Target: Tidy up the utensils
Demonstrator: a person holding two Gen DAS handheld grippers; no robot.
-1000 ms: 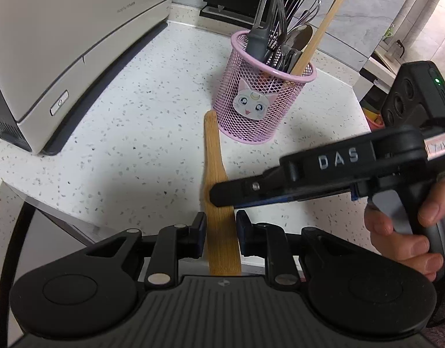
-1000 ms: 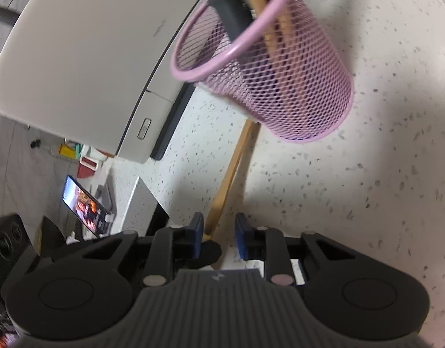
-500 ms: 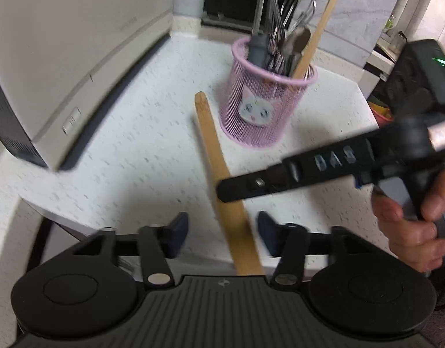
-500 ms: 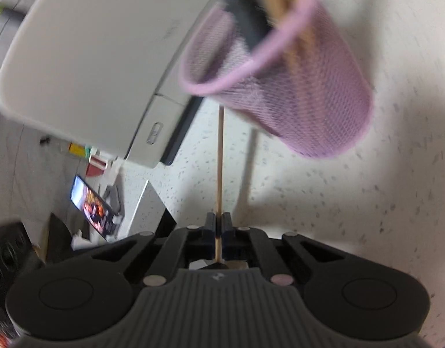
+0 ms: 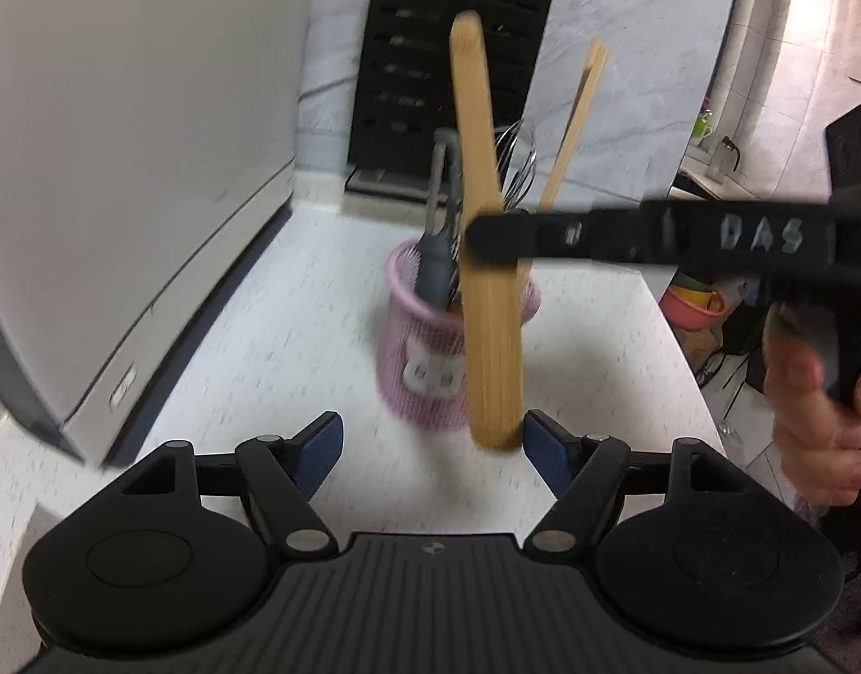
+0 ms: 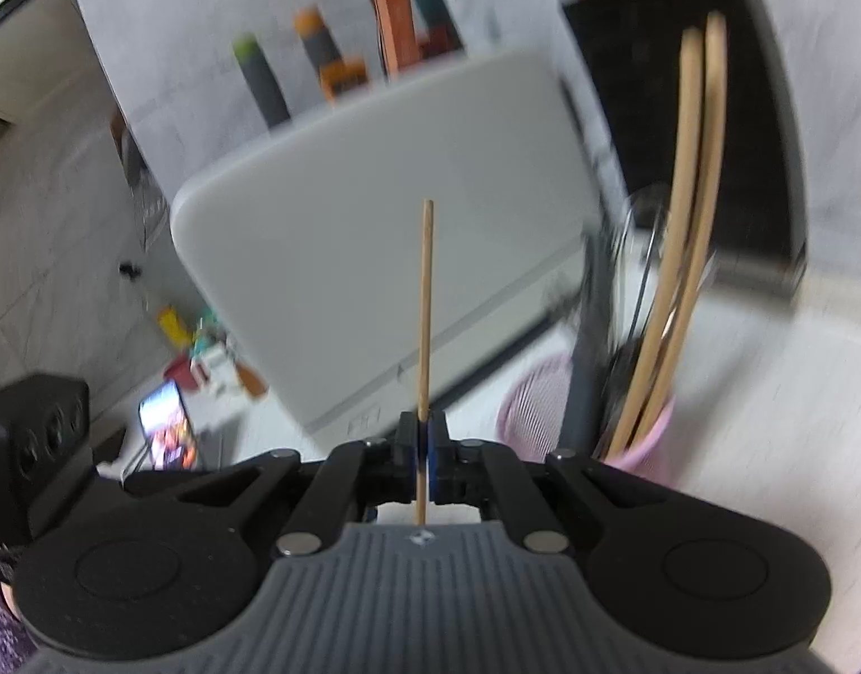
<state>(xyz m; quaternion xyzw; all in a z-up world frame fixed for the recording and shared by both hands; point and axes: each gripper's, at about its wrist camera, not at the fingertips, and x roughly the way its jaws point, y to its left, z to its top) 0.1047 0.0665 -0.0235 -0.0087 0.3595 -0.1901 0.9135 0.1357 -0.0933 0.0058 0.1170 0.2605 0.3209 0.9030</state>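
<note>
With your right gripper [image 6: 423, 452] clamped on the wooden spatula [image 5: 489, 258], held upright in front of the pink holder [image 5: 424, 359], carry it above the rim before lowering (the holder is crowded), and keep your left gripper [image 5: 433, 441], spread wide, clear.

A big white appliance [image 5: 121, 180] sat along the counter's [image 5: 273, 337] left side as I looked over it. A black rack [image 5: 447, 73] stood at the back edge against the marble wall [image 5: 643, 56]. Off the counter's right edge I saw coloured bowls [image 5: 694, 306]. A lit phone [image 6: 169, 432] lay beyond the appliance.
</note>
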